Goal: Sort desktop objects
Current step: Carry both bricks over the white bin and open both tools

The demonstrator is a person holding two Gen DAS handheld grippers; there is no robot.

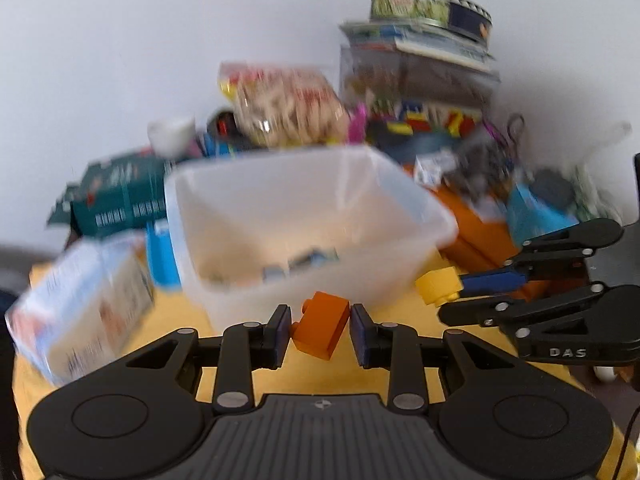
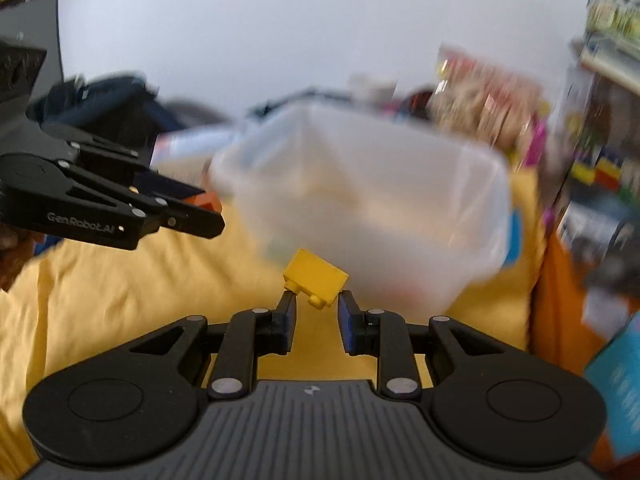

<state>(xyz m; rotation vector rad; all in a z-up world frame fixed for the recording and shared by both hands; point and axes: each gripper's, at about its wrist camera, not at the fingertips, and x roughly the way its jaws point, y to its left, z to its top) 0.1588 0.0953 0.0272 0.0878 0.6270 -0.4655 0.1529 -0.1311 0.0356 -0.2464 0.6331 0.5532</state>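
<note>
A: Left gripper (image 1: 320,330) pinching an orange brick (image 1: 322,325), tilted, pads on both of its sides. Held just in front of the clear plastic tub (image 1: 304,224), below its near wall.

B: And the right gripper (image 2: 317,314)?

A: Clamped on a yellow brick (image 2: 316,278) by the fingertips, brick tilted, studs pointing down and toward the camera. Also just in front of the tub (image 2: 360,200), near its lower front corner. Seen from the left camera too: right gripper (image 1: 448,290) to the right of the tub, yellow brick (image 1: 438,284) at its tip.

B: Anything inside the tub?

A: A few small pieces on the bottom, blue and grey, too blurred to name.

B: Under the tub?

A: Yellow cloth (image 1: 168,320). Left of the tub, a white carton (image 1: 80,304) lying tilted and a dark green box (image 1: 116,196) behind it. Behind the tub, a bag of snacks (image 1: 284,108), then a stack of books with a round tin (image 1: 430,8) on top. Right of the tub, an orange box (image 1: 476,228).

B: Left gripper from the right camera?

A: Left of the tub (image 2: 200,208), a bit of orange showing between its fingers.
</note>
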